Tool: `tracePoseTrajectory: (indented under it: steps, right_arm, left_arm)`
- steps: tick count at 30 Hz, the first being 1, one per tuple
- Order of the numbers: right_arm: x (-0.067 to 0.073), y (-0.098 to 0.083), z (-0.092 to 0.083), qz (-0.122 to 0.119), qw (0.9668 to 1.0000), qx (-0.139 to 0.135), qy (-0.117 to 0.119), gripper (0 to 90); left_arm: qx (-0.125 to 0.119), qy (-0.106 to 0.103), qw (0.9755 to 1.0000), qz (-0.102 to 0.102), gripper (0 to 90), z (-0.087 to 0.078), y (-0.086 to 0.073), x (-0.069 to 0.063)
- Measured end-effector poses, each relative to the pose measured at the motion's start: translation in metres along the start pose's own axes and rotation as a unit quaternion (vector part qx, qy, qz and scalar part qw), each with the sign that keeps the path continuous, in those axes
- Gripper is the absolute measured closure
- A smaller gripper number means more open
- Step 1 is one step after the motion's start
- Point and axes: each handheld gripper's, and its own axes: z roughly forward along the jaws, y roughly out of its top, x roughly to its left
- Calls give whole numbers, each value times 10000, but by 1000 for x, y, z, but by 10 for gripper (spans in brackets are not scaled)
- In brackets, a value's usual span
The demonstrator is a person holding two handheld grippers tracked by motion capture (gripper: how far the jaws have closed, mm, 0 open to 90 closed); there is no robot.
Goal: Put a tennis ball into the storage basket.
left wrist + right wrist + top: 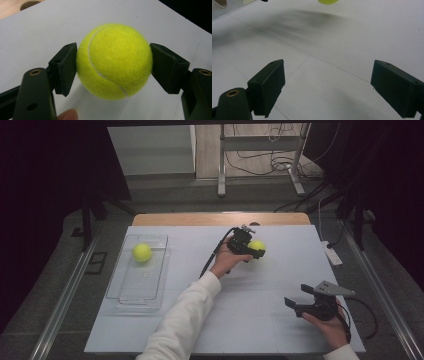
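I am gripping the tennis ball (114, 61) between the pads of my left gripper (248, 249), just above the worktop (250, 320). My right gripper (305, 296) is hanging wide apart, holding nothing, near the worktop's right edge.

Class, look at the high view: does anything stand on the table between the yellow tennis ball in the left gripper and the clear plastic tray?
Nothing visible does. The left gripper grips the yellow tennis ball; bare white table lies between it and the clear plastic tray.
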Motion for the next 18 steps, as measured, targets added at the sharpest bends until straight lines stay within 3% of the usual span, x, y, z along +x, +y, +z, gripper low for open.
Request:
tracePoseTrajectory:
  steps: [18]
  right_arm:
    - [0, 0, 0, 5, 10000, -7, 3, 127]
  left_arm:
    - [-238, -80, 9997, 48, 273, -17, -2, -7]
